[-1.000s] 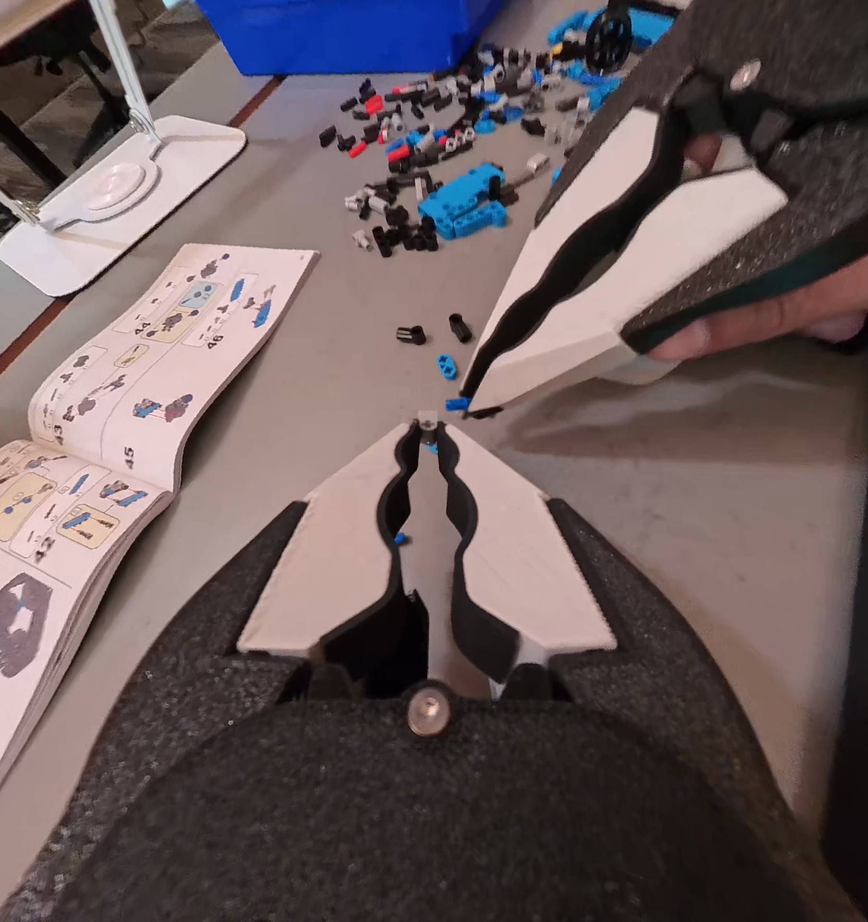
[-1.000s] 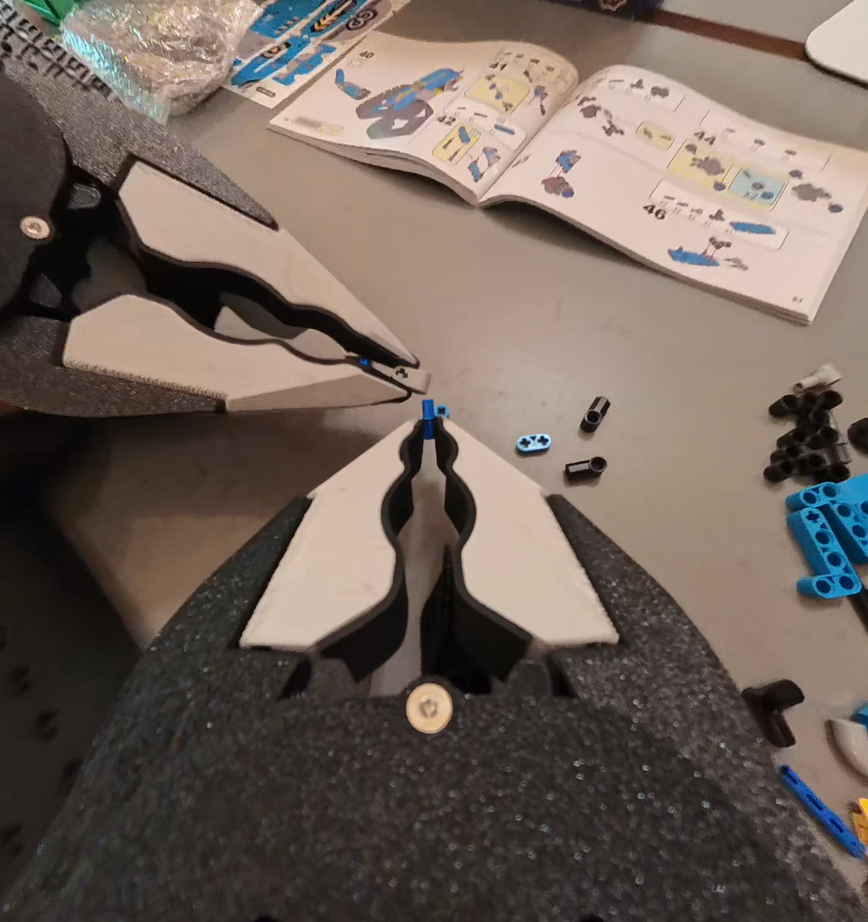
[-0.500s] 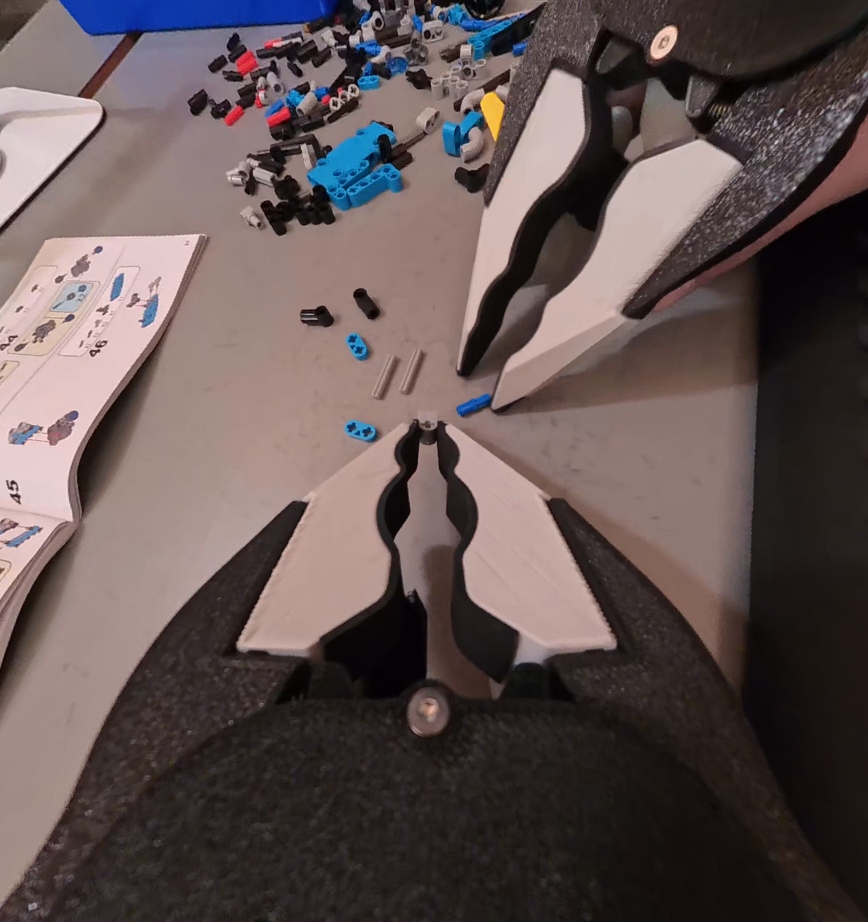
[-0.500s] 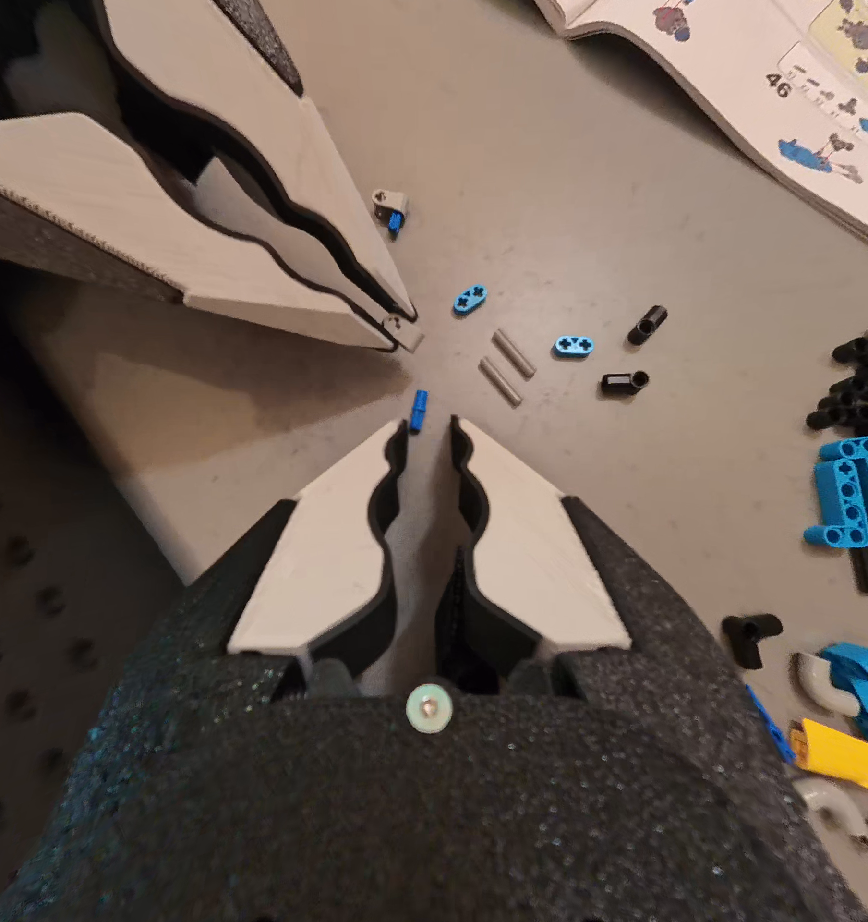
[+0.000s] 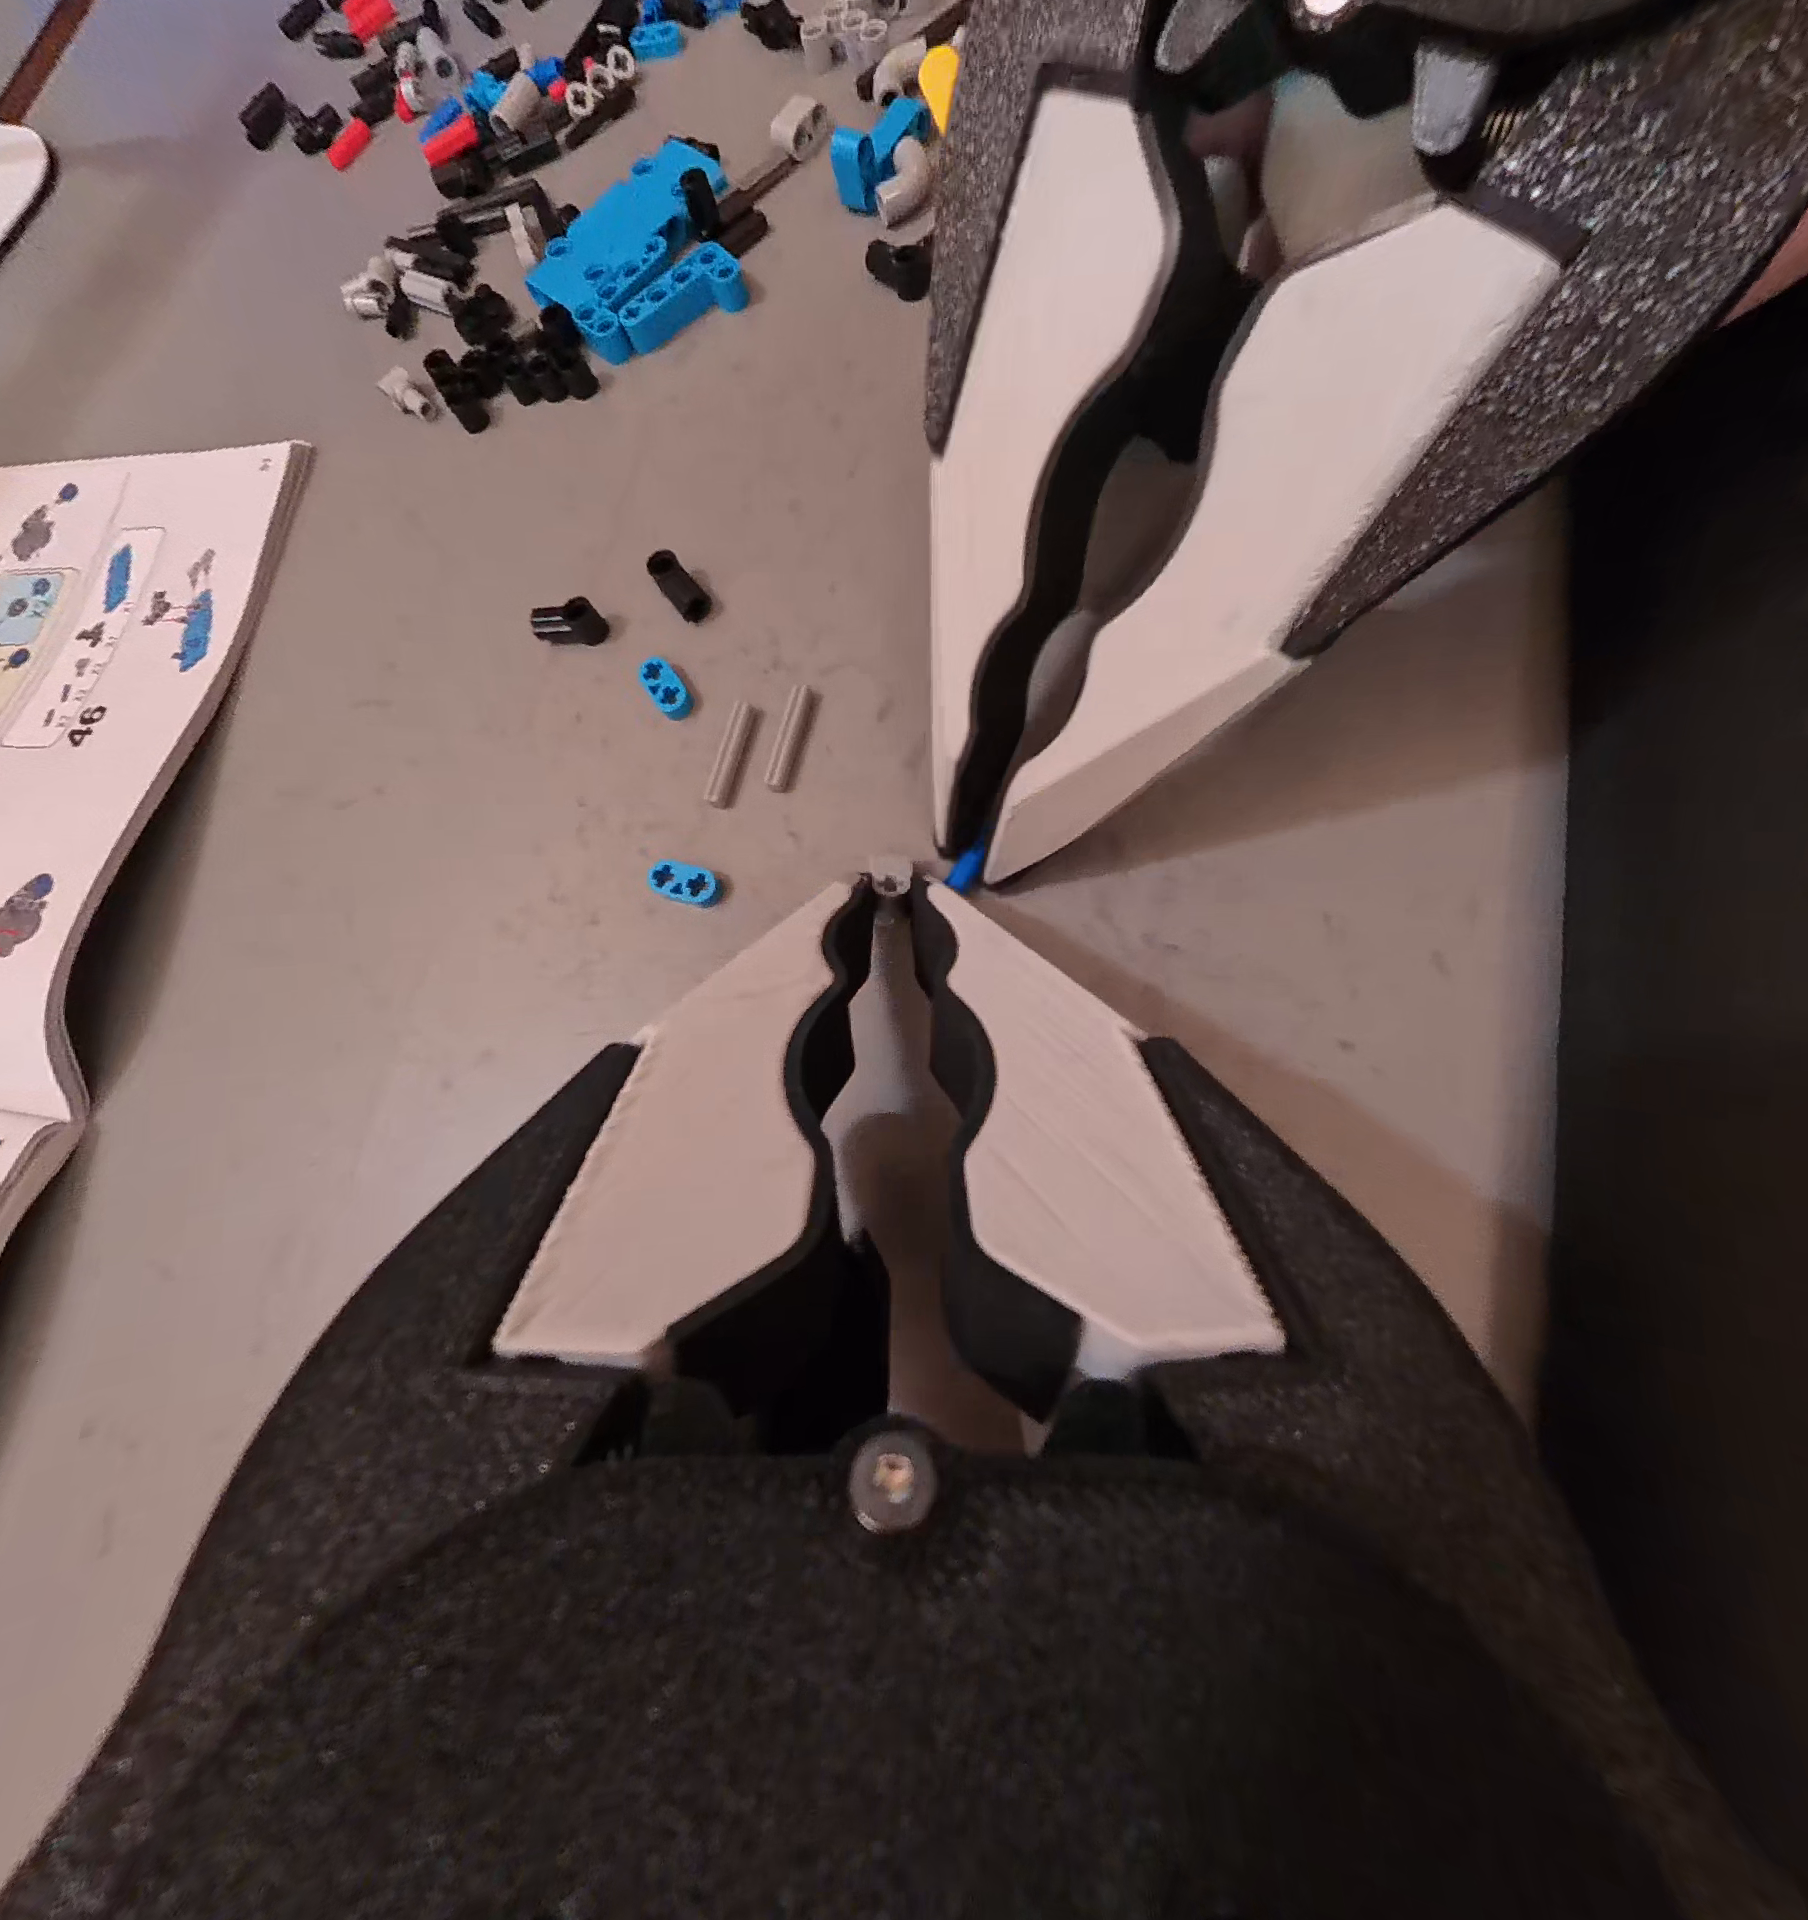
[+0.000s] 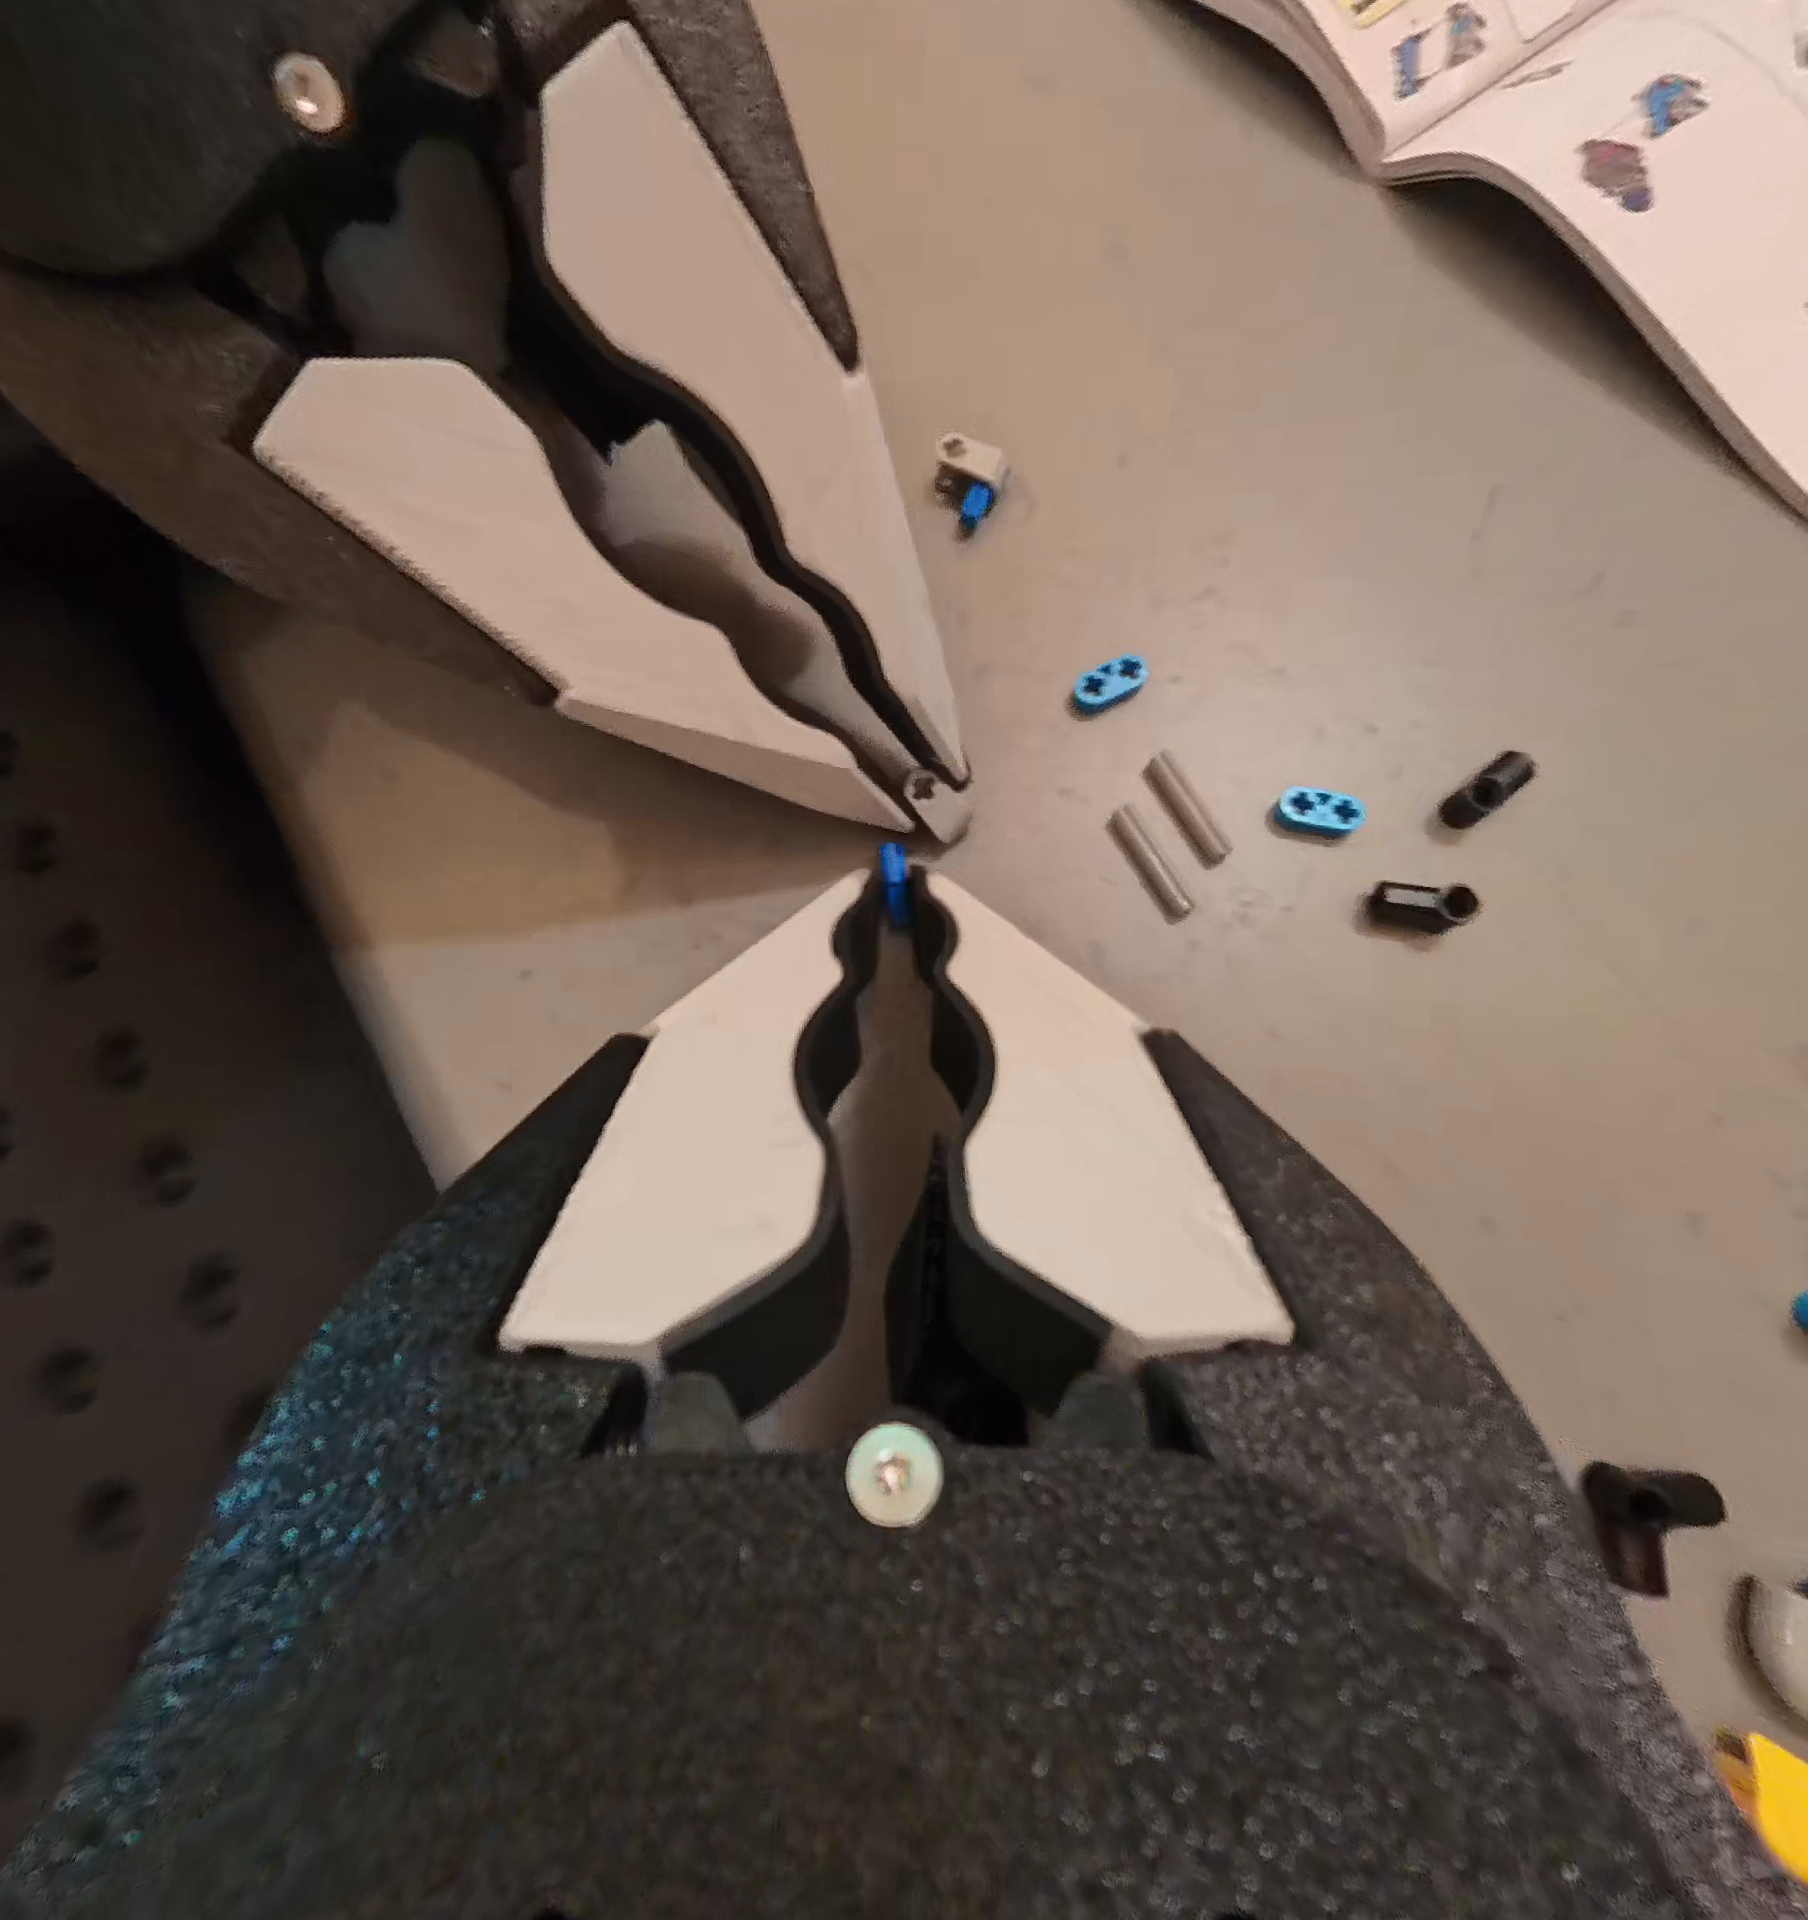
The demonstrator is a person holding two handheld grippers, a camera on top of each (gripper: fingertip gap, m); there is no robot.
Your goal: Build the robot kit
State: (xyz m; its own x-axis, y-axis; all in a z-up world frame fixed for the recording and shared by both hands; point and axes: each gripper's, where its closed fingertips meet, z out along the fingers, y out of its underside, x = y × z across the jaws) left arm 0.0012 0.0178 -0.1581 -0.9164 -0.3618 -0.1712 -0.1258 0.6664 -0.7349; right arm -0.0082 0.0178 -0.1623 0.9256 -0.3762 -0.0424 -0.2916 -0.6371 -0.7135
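Observation:
My left gripper [image 5: 887, 885] is shut on a small grey connector piece [image 5: 889, 871], which also shows at its tip in the right wrist view [image 6: 923, 790]. My right gripper [image 6: 895, 883] is shut on a small blue pin [image 6: 892, 871]; in the left wrist view the pin [image 5: 966, 864] pokes out of that gripper's tip. The two tips almost touch, low over the grey table [image 5: 360, 935]. The blue pin points at the grey connector. A hand holds the right gripper at the upper right of the left wrist view.
Two grey axles [image 5: 763, 740], two blue oval links [image 5: 665, 686] [image 5: 684, 883] and two black connectors [image 5: 569, 623] lie just left of the tips. A grey-and-blue piece [image 6: 971, 470] lies behind. A pile of loose parts [image 5: 567, 260] and an open instruction booklet [image 5: 69, 665] lie farther off. Only a small space, under 4 cm, lies between the two pairs of fingers.
The right gripper opened and dropped the blue pin half a second ago; now it has shut on the pin again and brought it to the left gripper's tip. Both grippers moved closer to the table.

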